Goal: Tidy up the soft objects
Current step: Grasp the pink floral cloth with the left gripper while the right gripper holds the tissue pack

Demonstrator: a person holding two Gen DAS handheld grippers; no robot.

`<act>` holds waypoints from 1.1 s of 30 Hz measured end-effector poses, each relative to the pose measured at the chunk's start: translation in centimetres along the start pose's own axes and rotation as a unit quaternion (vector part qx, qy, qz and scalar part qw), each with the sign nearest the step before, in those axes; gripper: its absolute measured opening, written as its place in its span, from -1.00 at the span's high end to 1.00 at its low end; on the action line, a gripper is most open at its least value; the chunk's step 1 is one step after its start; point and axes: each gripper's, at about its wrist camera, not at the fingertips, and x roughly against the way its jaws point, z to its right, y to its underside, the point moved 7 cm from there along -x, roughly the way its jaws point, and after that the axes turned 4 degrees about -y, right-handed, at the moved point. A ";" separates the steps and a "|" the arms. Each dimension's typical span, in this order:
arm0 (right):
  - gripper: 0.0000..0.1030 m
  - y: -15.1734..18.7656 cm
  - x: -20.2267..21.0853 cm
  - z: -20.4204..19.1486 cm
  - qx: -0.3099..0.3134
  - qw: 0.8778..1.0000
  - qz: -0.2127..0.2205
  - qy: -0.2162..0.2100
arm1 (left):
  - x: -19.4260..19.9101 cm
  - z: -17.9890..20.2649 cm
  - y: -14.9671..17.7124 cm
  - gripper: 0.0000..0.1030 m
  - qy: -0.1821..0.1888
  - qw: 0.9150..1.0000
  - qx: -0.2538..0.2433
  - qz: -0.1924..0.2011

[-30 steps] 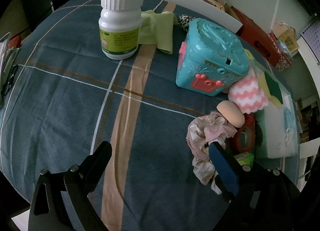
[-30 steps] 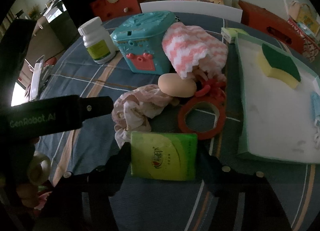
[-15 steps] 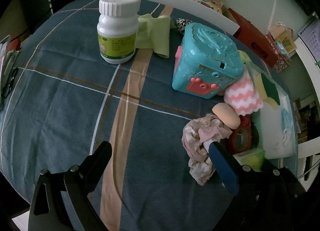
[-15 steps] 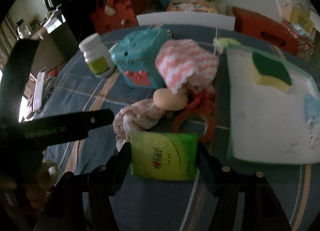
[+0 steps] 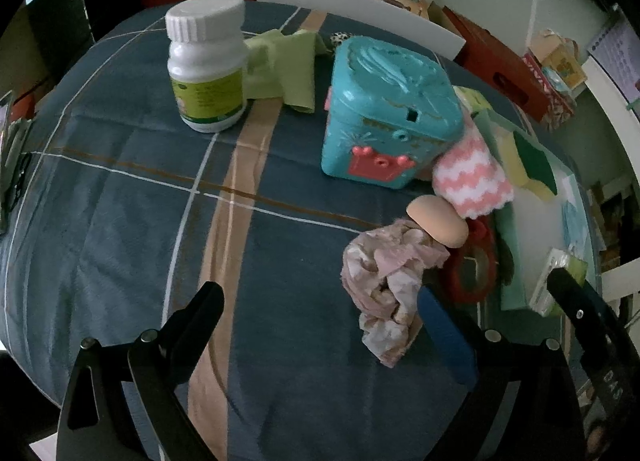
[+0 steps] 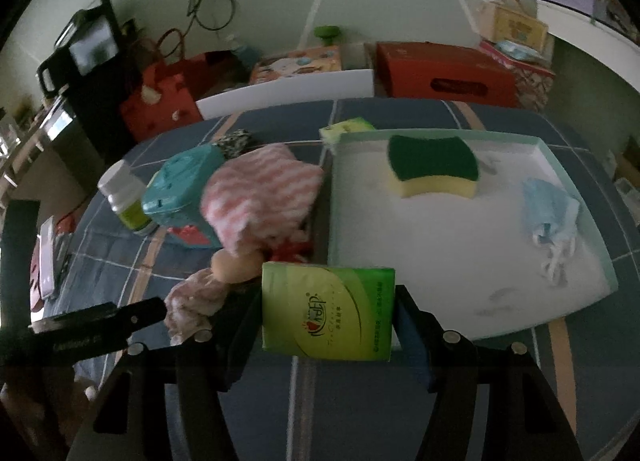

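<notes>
right gripper (image 6: 328, 315) pinches the green tissue pack (image 6: 327, 311) by its short sides, lifted just at the near edge of the white tray (image 6: 576, 177). pack looks light, squashy, slick wrap; side grip suits it. left gripper (image 5: 320, 325) spread, empty, over the tablecloth beside the crumpled pink cloth (image 5: 386, 273). sponge (image 6: 434, 165) sits further back in the tray.
</notes>
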 end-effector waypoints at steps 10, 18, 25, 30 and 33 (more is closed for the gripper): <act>-0.30 -0.1 0.1 2.0 -0.026 1.000 0.003 0.000 | -1.0 3.5 0.8 -0.89 -0.013 0.999 -0.032 -0.015; -0.30 -0.1 0.3 2.2 -0.035 0.999 0.006 -0.011 | -2.7 6.3 1.9 -0.87 -0.042 0.996 -0.072 -0.032; -0.30 -0.2 0.6 2.4 -0.042 0.999 0.009 -0.021 | -3.7 8.8 2.8 -0.51 -0.065 0.992 -0.104 -0.036; -0.30 -0.2 0.5 2.4 -0.050 0.998 0.006 -0.024 | -3.6 10.1 2.5 -0.19 -0.067 0.992 -0.108 -0.025; -0.30 -0.1 0.3 2.3 -0.053 0.998 0.001 -0.031 | -3.4 10.0 2.2 0.08 -0.062 0.993 -0.099 -0.016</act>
